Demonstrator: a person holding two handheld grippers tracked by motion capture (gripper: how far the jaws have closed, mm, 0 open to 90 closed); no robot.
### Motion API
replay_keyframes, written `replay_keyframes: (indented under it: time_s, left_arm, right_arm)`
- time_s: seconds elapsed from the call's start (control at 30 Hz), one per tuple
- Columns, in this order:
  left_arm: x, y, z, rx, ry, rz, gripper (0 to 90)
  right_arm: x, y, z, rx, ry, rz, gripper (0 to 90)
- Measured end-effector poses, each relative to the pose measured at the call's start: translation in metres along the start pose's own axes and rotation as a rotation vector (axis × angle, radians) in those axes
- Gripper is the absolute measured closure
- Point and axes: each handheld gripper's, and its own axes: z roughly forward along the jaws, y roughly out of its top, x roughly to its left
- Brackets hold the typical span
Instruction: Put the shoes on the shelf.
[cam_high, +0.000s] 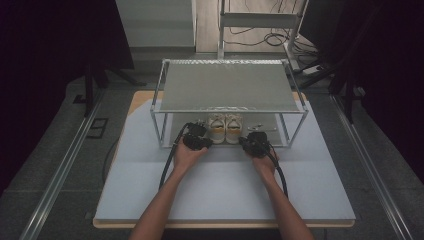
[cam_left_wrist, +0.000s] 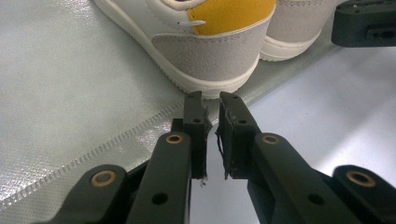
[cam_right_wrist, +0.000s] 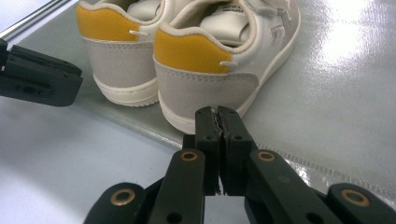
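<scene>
A pair of white sneakers with yellow heel patches (cam_high: 225, 127) stands on the lower grey shelf (cam_high: 180, 131) of a metal rack, heels toward me. My left gripper (cam_high: 208, 142) sits just behind the left shoe's heel (cam_left_wrist: 210, 51). Its jaws (cam_left_wrist: 208, 100) are nearly shut, with a thin slit and nothing between them. My right gripper (cam_high: 243, 141) is just behind the right shoe's heel (cam_right_wrist: 205, 79), shut and empty (cam_right_wrist: 217, 112). Both sets of tips hover at the shelf's front edge. Each gripper view catches the other gripper at its side: the right one (cam_left_wrist: 364, 23) and the left one (cam_right_wrist: 37, 77).
The rack's upper grey shelf (cam_high: 225, 85) overhangs the shoes, with thin metal posts (cam_high: 156, 125) at the corners. The rack stands on a pale table (cam_high: 225, 190). Small white items (cam_high: 260, 127) lie on the lower shelf to the right of the shoes. Cables trail from both grippers.
</scene>
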Motion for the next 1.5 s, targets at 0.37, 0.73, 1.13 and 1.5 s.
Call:
replay_keyframes:
  time_s: [0.37,0.73,1.13,1.5]
  left_arm:
    - [0.003,-0.015,-0.010,-0.058,-0.025,-0.002,80.2]
    - [-0.004,-0.050,-0.042,-0.133,-0.031,-0.022,67.5]
    - [-0.005,-0.089,-0.066,-0.161,-0.071,-0.039,58.1]
    - [-0.001,-0.132,-0.081,-0.133,0.002,-0.046,44.5]
  right_arm:
    - [0.001,0.000,-0.002,-0.014,0.002,0.003,87.3]
    - [0.003,-0.014,-0.042,-0.061,0.073,-0.034,86.3]
    - [-0.001,-0.043,-0.077,-0.067,0.141,-0.052,79.3]
    - [-0.027,-0.082,-0.112,-0.033,0.104,-0.070,58.3]
